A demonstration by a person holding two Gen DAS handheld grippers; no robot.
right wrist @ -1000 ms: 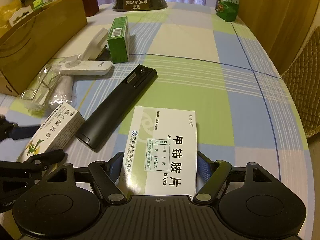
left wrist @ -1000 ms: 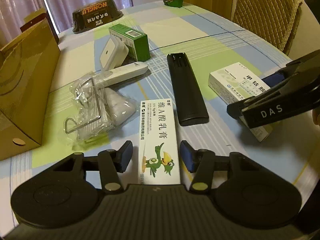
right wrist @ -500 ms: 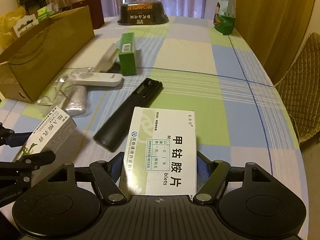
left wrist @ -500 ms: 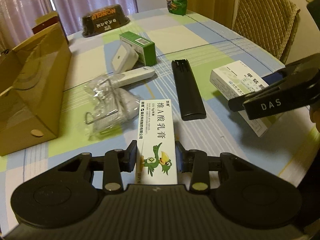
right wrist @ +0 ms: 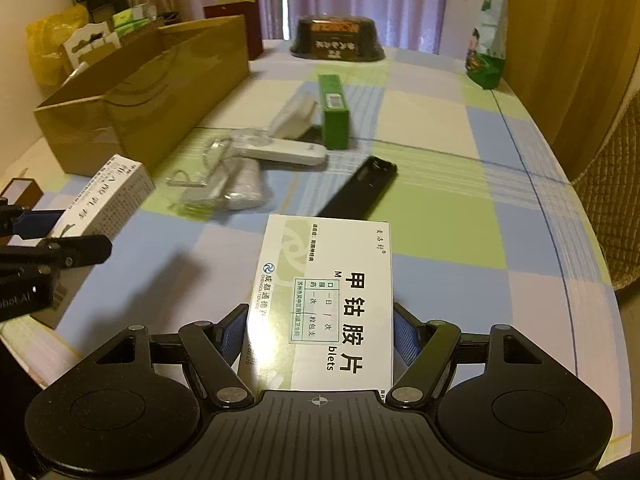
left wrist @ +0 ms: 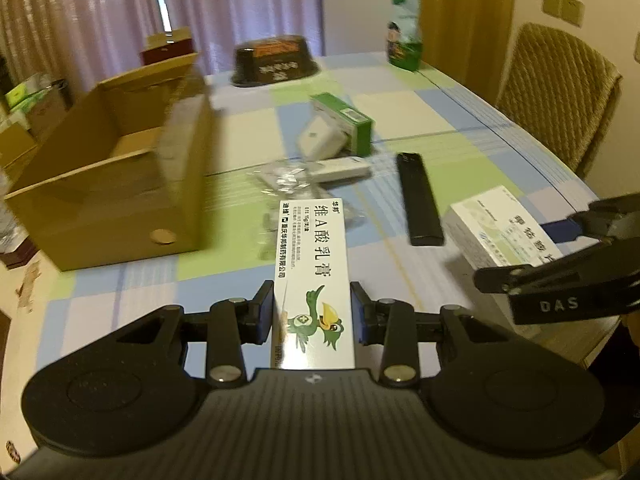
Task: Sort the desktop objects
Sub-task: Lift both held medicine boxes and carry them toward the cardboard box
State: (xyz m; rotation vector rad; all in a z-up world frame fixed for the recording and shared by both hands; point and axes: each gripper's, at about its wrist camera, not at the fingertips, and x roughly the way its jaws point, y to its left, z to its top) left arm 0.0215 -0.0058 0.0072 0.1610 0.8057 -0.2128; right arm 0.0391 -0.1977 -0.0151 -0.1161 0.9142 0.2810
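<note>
**A:** Jaws on both sides are clamped now. A second ago the left gripper point(left wrist: 313, 316) sat spread around the bird box point(left wrist: 312, 276) while it lay on the table point(left wrist: 460, 120); since then it's pinched the box by its long sides and lifted it clear.

**B:** And the right?

**A:** Right gripper point(right wrist: 320, 338) is pinching the pill box point(right wrist: 324, 300), same as before, also up off the table now.

**B:** So both picks are done?

**A:** Looks like it. I'd guess both go into the carton point(left wrist: 112, 184), open at 10 o'clock from the left gripper. The remote point(left wrist: 418, 198), green box point(left wrist: 344, 124), white handset point(left wrist: 340, 166) and bagged clip point(right wrist: 224, 184) are left around 12.
</note>
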